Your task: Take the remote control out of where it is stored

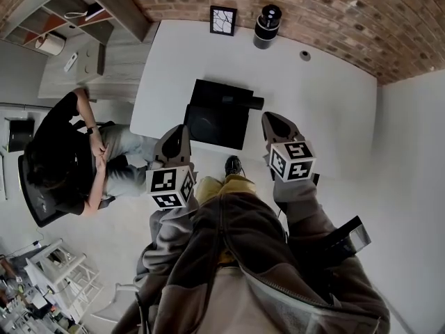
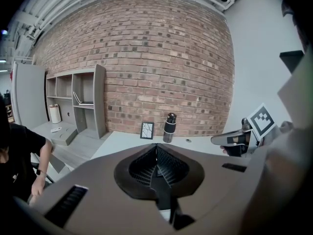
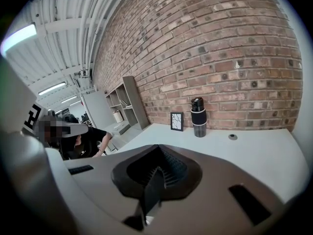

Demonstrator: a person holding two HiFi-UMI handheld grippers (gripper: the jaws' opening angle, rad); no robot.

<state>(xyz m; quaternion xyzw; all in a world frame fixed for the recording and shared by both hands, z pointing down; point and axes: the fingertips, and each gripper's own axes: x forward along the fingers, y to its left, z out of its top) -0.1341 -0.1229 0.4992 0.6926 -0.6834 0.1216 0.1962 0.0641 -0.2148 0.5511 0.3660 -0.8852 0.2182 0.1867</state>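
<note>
Hovering over the white table's point(image 1: 327, 96) near edge, left gripper point(image 1: 177, 136) and right gripper point(image 1: 275, 122) both clenched, empty, black case point(image 1: 219, 117) at one o'clock of left, eleven o'clock of right, remote control not visible.

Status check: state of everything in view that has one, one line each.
left tongs: shut, empty
right tongs: shut, empty
black case: lying on the table, untouched; open or closed unclear
bottle: upright, cap on
picture frame: standing upright
</note>
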